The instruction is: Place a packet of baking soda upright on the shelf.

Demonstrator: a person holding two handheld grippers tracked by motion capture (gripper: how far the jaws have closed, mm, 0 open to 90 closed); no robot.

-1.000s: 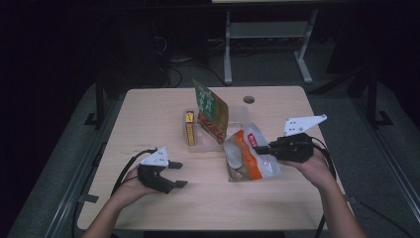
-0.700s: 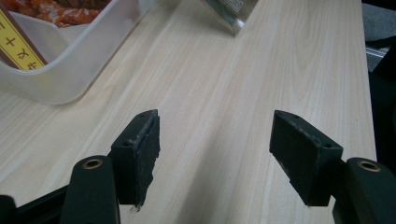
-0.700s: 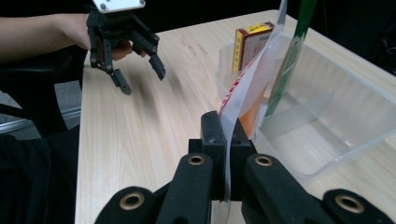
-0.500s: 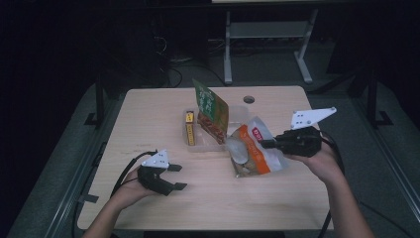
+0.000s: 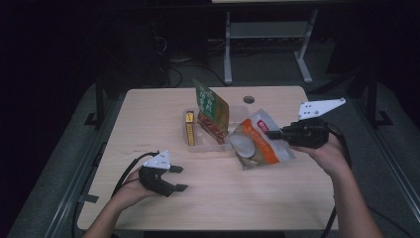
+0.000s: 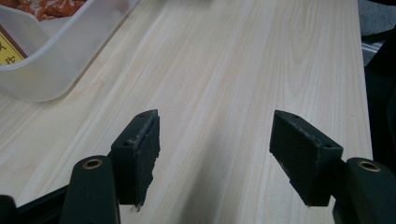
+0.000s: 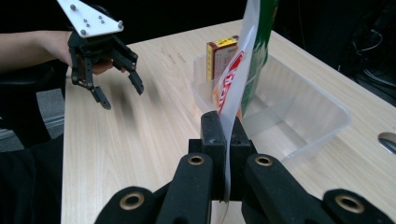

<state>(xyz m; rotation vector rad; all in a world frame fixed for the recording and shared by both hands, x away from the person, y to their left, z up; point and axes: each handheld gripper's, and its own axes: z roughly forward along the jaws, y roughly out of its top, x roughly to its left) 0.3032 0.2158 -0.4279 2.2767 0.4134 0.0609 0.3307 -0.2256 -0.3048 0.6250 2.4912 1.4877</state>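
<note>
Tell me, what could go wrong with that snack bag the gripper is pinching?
The right gripper pinches only the snack bag's thin edge, so it might slip out. The bag hangs close to the clear bin, where a green pouch leans, so swinging it in could knock that pouch over.

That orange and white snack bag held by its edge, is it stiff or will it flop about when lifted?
Probably floppy: the right tongs pinch only a thin film edge of the snack bag, which hangs and bends below them. Likely light, since that small pinch carries it. The glossy film looks slippery, so it might slide out if jerked.
</note>
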